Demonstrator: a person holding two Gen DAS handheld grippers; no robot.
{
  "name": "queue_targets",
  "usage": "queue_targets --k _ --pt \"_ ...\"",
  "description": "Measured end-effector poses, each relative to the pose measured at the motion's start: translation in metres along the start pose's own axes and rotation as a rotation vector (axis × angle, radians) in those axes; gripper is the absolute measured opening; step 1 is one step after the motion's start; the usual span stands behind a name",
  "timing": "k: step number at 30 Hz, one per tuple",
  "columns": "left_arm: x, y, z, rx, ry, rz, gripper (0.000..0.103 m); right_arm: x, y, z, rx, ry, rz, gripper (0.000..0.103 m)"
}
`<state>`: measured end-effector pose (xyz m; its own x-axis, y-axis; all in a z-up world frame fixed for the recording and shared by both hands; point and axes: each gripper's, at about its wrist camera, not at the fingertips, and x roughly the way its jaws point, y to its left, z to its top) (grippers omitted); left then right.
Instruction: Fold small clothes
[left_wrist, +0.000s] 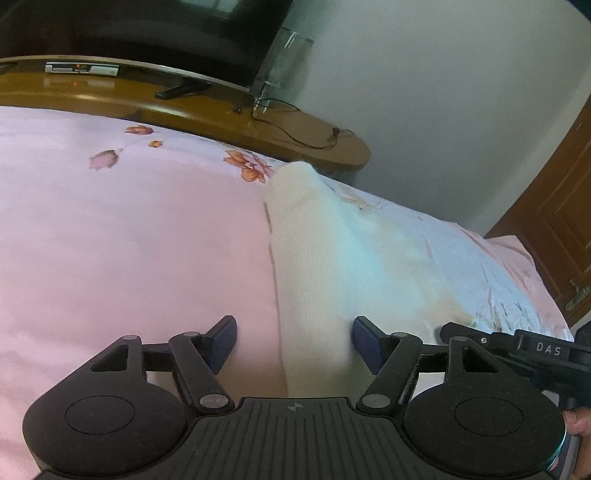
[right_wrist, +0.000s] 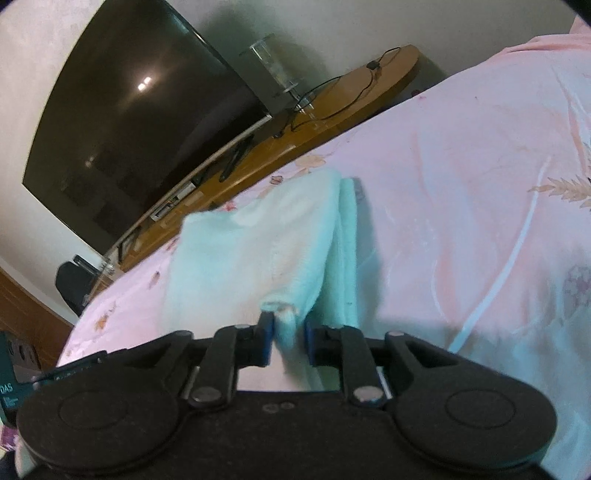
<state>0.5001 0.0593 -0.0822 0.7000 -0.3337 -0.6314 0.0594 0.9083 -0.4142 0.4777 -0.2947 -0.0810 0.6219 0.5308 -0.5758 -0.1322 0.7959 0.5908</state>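
My right claw (right_wrist: 287, 334) pinching near edge of pale knit garment (right_wrist: 258, 243); long axis runs straight ahead. Left claw (left_wrist: 293, 341) open, straddling same garment.

Black left gripper (left_wrist: 294, 341), blue-padded jaws, silver screws.

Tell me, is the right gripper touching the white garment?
Touching. In the right wrist view, the right gripper has its jaws closed on a pinched fold of the white garment, with the cloth squeezed between both pads.
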Motion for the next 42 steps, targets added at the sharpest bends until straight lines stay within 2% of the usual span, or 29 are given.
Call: queue_targets --k 3,5,13,15,17,19,21,23,25,27,28,29,30,33,35,38,40,42 --pt "0.001 0.004 -0.008 0.001 0.027 0.011 0.069 0.0 0.002 -0.002 -0.032 0.026 0.002 0.029" --pt "0.002 0.005 -0.011 -0.009 0.038 0.011 0.069 0.002 0.006 -0.002 -0.063 0.037 -0.045 0.01" --pt "0.002 -0.004 -0.014 0.025 0.042 0.019 0.069 -0.004 -0.003 -0.002 -0.032 0.051 -0.066 0.008" --pt "-0.003 -0.006 -0.008 0.03 0.007 0.016 0.069 -0.001 -0.005 -0.004 -0.033 0.057 -0.064 0.009" --pt "-0.009 -0.006 0.003 0.045 -0.057 0.021 0.069 -0.009 -0.003 -0.002 -0.027 0.016 -0.05 0.018" --pt "-0.007 -0.005 0.017 0.041 -0.104 0.037 0.069 -0.022 0.001 0.003 -0.05 -0.086 -0.068 0.027" --pt "0.004 -0.004 0.033 0.026 -0.129 0.035 0.069 -0.027 0.005 0.009 -0.088 -0.156 -0.086 0.027" --pt "0.022 -0.007 0.047 0.042 -0.134 0.038 0.069 -0.022 0.018 0.016 -0.178 -0.214 -0.113 0.023" --pt "0.044 -0.01 0.054 0.064 -0.12 0.061 0.069 -0.008 0.034 0.021 -0.274 -0.223 -0.135 0.021" --pt "0.07 -0.008 0.054 0.065 -0.048 0.096 0.071 0.013 0.041 0.023 -0.356 -0.197 -0.18 0.022" --pt "0.076 -0.005 0.052 0.044 -0.036 0.081 0.076 0.032 0.04 0.023 -0.386 -0.133 -0.235 0.018" --pt "0.076 -0.005 0.051 0.047 -0.039 0.08 0.076 0.051 0.033 0.021 -0.399 -0.05 -0.299 0.019" --pt "0.073 -0.007 0.052 0.061 -0.044 0.083 0.076 0.05 0.027 0.02 -0.39 -0.079 -0.284 0.02" --pt "0.066 -0.007 0.061 0.07 -0.081 0.069 0.076 0.043 0.022 0.029 -0.353 -0.06 -0.25 0.02" --pt "0.071 -0.008 0.068 0.068 -0.086 0.068 0.076 0.037 0.027 0.033 -0.38 -0.109 -0.248 0.024" --pt "0.084 -0.012 0.075 0.074 -0.078 0.078 0.076 0.041 0.031 0.043 -0.369 -0.156 -0.237 0.024" --pt "0.099 -0.014 0.077 0.1 -0.039 0.112 0.076 0.051 0.035 0.05 -0.38 -0.151 -0.233 0.024" --pt "0.105 -0.014 0.073 0.14 -0.044 0.125 0.079 0.066 0.032 0.052 -0.402 -0.096 -0.263 0.024"
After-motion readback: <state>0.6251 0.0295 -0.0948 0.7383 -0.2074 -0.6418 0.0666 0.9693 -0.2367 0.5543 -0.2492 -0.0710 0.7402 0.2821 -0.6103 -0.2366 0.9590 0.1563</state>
